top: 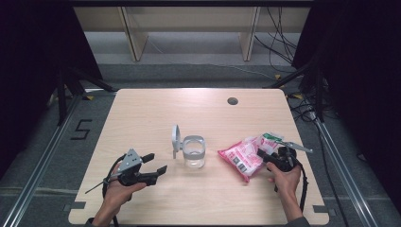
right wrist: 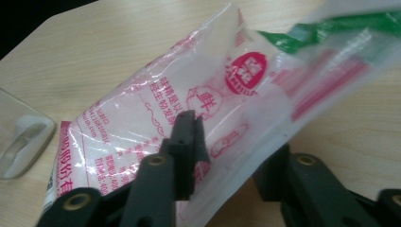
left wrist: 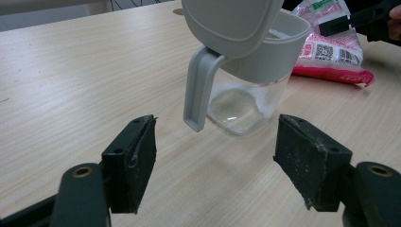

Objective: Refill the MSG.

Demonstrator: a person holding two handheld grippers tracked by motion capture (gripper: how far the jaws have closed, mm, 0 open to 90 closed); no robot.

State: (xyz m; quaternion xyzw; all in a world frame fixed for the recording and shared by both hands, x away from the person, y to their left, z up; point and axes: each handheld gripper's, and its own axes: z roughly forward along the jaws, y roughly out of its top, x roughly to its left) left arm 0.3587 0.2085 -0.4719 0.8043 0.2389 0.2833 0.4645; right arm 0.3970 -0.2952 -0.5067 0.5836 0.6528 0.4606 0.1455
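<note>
The seasoning bag (right wrist: 156,118) sits pinched in your right tool (top: 273,158), ready to lift for pouring. Your left tool (left wrist: 215,161) waits wide open before the open-lidded jar (left wrist: 250,80), likely to steady it.

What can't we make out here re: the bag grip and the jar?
- Right gripper: far jaw sits behind the pink bag in its own view, so pad contact is unclear.
- Bag print: too small in the high view, blurred at the green top.
- Jar: its raised lid is cut by the top edge of the left gripper view.
</note>
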